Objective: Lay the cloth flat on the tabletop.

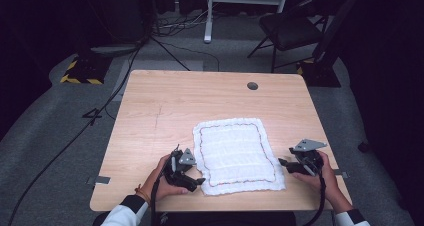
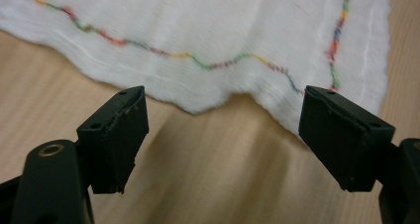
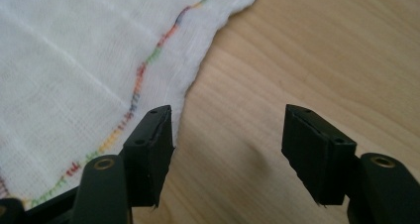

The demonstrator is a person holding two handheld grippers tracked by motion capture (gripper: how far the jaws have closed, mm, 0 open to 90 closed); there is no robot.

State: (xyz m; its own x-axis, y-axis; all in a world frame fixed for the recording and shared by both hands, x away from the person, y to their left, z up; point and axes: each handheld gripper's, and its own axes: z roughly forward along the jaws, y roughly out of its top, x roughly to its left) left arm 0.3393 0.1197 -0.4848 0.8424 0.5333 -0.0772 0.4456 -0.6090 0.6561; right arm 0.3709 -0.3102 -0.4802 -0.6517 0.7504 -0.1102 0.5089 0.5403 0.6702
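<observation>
Cloth: a white cloth with a thin multicoloured stitched border lies spread flat on the wooden surface, on the near right part.
My left gripper: held in my left hand at the cloth's near left corner, jaws pointing right, tips at the cloth's edge.
My right gripper: held in my right hand, just beside the cloth's right edge, jaws pointing left toward it.
Surface: a round grey grommet sits near the far edge.
Beyond: a dark chair stands on the grey floor, with cables trailing over it.
</observation>
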